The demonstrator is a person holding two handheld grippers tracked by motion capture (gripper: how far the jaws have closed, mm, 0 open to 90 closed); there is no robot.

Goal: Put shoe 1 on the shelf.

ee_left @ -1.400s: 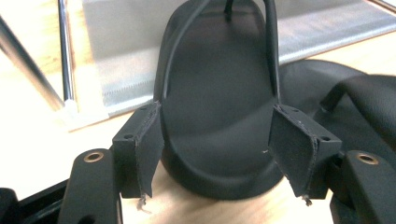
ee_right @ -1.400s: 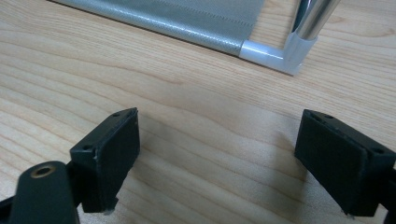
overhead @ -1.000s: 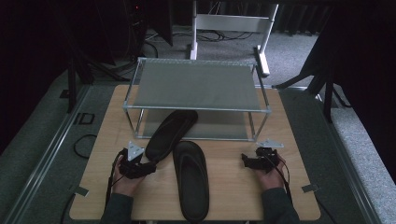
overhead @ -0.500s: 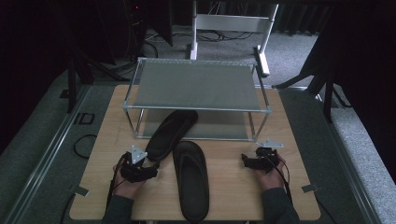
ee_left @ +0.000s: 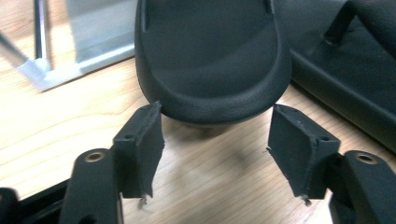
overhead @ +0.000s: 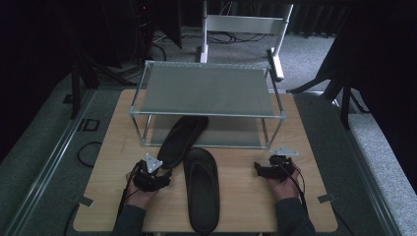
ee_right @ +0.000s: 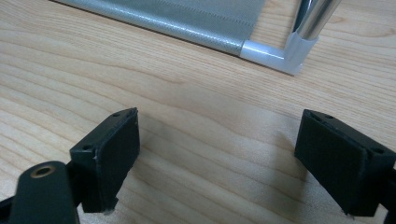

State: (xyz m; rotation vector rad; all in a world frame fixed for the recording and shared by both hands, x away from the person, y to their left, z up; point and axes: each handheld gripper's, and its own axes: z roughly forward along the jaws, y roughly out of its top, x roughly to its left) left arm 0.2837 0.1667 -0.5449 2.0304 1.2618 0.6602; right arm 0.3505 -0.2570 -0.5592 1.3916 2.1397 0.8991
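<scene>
Your left gripper point(overhead: 158, 178) sits at the near heel of the black rubber slipper point(overhead: 180, 140) that lies tilted, its far end under the low metal shelf rack point(overhead: 211, 88). The jaws, just closing, flank the heel, seemingly without pressing. Your right gripper point(overhead: 260, 169) rests wide apart over bare wooden table point(overhead: 246, 196).

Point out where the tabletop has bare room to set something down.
Bare wood lies between the straight black sandal and the right tool, and left of the two-tier metal rack. It is crowded where the left tool meets the angled black sandal.
</scene>
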